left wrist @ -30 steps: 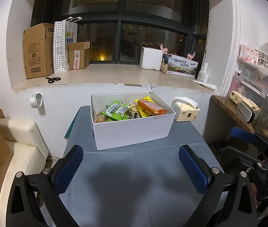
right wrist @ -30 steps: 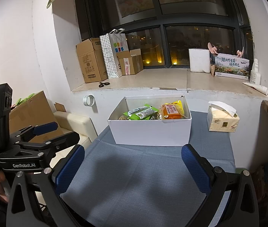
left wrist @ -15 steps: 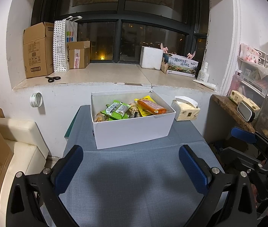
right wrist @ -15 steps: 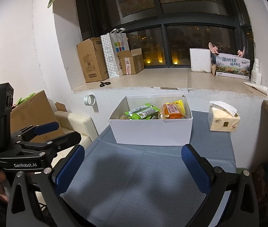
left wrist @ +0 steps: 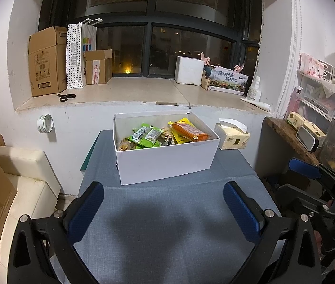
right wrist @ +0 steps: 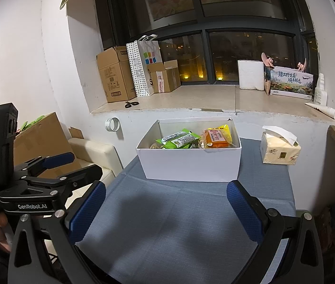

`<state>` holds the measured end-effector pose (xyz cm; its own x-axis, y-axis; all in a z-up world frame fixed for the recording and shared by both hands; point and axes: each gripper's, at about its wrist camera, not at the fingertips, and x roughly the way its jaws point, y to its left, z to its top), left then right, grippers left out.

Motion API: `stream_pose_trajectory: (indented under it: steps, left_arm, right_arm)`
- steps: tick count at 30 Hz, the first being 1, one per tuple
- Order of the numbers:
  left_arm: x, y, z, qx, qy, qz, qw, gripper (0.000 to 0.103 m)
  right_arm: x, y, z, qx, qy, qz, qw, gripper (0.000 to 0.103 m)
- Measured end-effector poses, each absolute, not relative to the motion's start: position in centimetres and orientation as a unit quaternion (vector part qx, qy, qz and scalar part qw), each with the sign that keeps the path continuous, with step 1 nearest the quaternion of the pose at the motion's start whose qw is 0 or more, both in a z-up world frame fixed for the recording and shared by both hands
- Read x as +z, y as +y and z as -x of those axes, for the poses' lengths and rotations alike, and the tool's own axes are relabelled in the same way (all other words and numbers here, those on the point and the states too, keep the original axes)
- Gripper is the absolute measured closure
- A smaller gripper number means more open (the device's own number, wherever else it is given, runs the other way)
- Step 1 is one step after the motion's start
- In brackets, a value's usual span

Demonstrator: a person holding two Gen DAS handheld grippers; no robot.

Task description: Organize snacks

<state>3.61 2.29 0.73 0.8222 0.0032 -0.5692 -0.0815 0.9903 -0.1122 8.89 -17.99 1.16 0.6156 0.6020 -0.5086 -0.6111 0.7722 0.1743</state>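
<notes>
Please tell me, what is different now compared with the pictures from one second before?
Almost nothing. The right hand-held gripper drifted very slightly, so the white box sits marginally differently in its view. Nothing was grasped or released. The left hand-held gripper stayed open and empty, and the snacks and tissue pack stayed put.

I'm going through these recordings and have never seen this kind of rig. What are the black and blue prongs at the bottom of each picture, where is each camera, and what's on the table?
No robot here: a person holds a handheld claw in each hand. Each picture comes from a fisheye camera mounted on one claw, looking forward along its two blue-padded fingers. One view shows the left claw, the other the right claw; each also catches the other claw at its edge. Both are open and hold nothing. On the blue-grey table stands an open white box filled with snacks, among them green packets and an orange packet. A tissue pack sits beside the box, on its right.
</notes>
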Motion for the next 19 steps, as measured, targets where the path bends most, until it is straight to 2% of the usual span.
stream_pose_trajectory:
  steps: [19]
  left_arm:
    - [0.66,2.23,-3.47,0.027,0.298,0.062,0.952,0.000]
  right_arm:
    - [0.84,-18.19,-9.02,0.339,0.283,0.006,0.898,0.000]
